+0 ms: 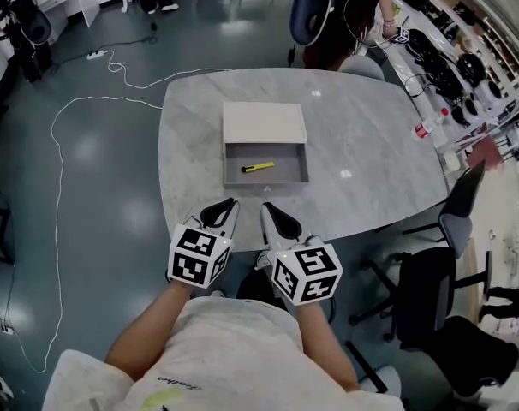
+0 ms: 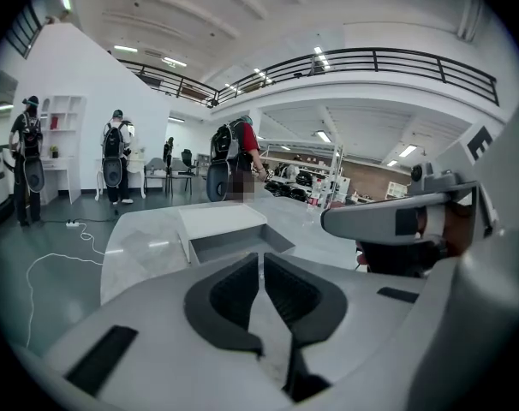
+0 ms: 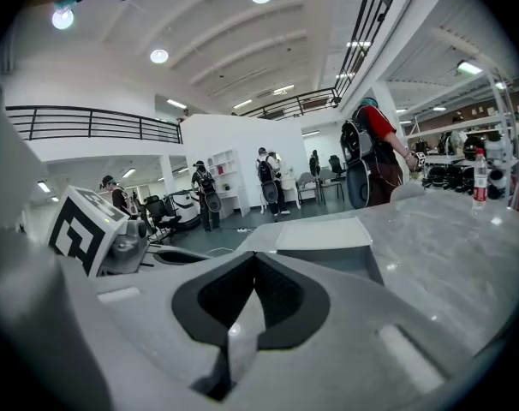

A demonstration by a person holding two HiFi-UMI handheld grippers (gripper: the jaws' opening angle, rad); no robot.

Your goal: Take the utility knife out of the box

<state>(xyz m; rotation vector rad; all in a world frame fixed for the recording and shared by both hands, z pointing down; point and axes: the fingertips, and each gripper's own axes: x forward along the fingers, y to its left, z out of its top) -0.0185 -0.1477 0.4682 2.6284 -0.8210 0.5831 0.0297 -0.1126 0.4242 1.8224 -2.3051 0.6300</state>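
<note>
The utility knife (image 1: 259,167) lies in the open box (image 1: 287,172) on the desk (image 1: 362,152). Left claw (image 1: 229,205) and right claw (image 1: 268,210) (both clenched, empty) hover nearby

1 table (image 1: 362,161). 1 box (image 1: 265,123) at ctr, 1 knife (image 1: 259,168) inside. 1 bottle (image 1: 429,127) at 3 o'clock. 1 cable (image 1: 58,144) on floor, 9 o'clock. 2 grippers at 6 o'clock: L gripper (image 1: 229,205), R gripper (image 1: 266,210).

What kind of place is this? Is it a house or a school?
Probably a big lab or workshop hall, not a house: a railed balcony overhead, people wearing backpacks, and benches of gear near the grey table.
</note>
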